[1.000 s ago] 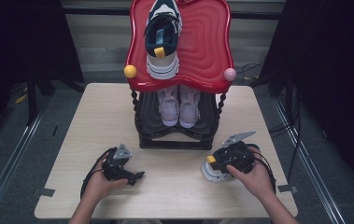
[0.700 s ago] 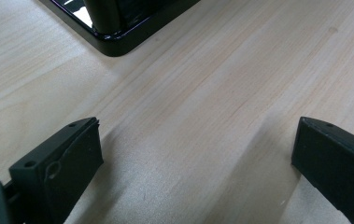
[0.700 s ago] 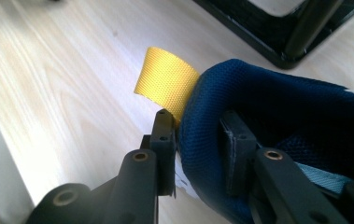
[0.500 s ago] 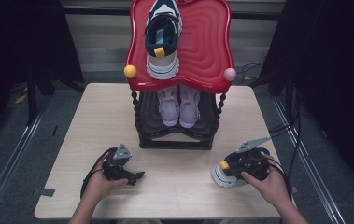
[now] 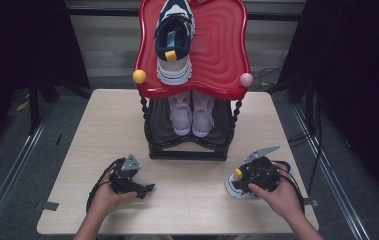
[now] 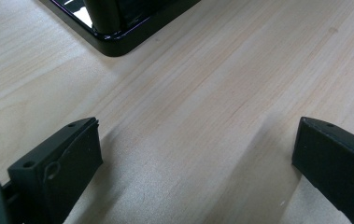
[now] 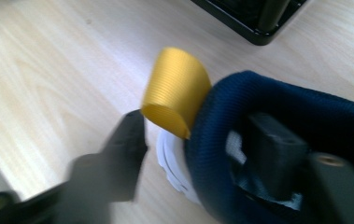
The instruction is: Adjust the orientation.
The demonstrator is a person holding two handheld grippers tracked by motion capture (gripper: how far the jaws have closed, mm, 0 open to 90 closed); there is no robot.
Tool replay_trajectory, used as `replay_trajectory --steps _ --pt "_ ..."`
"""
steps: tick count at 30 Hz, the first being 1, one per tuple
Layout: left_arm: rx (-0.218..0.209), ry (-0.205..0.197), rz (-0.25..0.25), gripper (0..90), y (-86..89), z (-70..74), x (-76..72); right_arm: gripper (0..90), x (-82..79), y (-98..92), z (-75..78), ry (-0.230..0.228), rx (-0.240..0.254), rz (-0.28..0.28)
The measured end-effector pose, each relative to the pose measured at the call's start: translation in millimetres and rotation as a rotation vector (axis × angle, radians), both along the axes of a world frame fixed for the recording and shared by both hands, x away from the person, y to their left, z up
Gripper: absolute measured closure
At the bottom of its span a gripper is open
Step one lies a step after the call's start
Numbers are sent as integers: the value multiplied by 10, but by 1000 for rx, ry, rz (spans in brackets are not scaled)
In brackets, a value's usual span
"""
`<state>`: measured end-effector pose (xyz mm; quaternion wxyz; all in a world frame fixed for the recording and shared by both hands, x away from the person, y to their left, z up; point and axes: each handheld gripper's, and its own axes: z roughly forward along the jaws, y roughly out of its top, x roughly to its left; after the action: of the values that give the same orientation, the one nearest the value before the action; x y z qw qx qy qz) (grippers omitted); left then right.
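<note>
Wooden table point(image 5: 192, 210), navy sneaker's point(image 7: 277, 140) heel between right tongs point(image 7: 198, 144), just opening

A red-topped rack point(image 5: 227, 55) holds 1 dark sneaker point(image 5: 174, 37) above 2 pale shoes point(image 5: 192, 112).

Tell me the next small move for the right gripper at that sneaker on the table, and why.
Probably close the right gripper on the sneaker's heel collar. Its jaws have just been opening and now straddle the collar by the yellow pull tab, one jaw inside the shoe, one outside, seemingly not clamped. The matching sneaker already sits on the red shelf.
</note>
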<state>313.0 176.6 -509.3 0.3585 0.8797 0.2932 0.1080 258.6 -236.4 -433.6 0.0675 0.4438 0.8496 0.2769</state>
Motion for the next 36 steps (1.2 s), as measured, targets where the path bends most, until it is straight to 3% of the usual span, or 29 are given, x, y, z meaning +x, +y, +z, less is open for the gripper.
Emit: replay_trajectory --steps 4,6,9,12,14,16,18,23,29,32,34,36 --pt "0 1 -5 8 2 1 4 674 47 -36 -38 4 38 5" --pt "-1 3 -6 8 3 1 3 702 52 -38 -47 -9 47 24" --pt "1 2 -8 8 5 2 5 722 41 -18 -63 -23 46 114" --pt "2 1 -9 8 5 2 6 719 -16 -35 -47 -19 63 148" --pt "2 2 -8 8 3 2 6 699 -59 -97 -36 7 89 149" --pt "0 7 -7 8 1 3 5 660 -101 -126 -20 16 73 137" --pt "1 7 -7 8 0 3 5 563 -132 -141 9 24 68 114" --pt "2 8 -6 8 -2 4 5 419 -97 -89 76 15 48 57" --pt "2 5 -7 8 2 3 4 399 -21 53 -2 56 21 16" --pt "2 9 -6 8 0 4 3 441 28 98 -28 96 -5 10" --pt "2 9 -6 8 -1 4 3 574 55 134 -28 117 -35 13" --pt "0 9 -9 8 3 3 4 662 76 149 -10 138 -20 27"
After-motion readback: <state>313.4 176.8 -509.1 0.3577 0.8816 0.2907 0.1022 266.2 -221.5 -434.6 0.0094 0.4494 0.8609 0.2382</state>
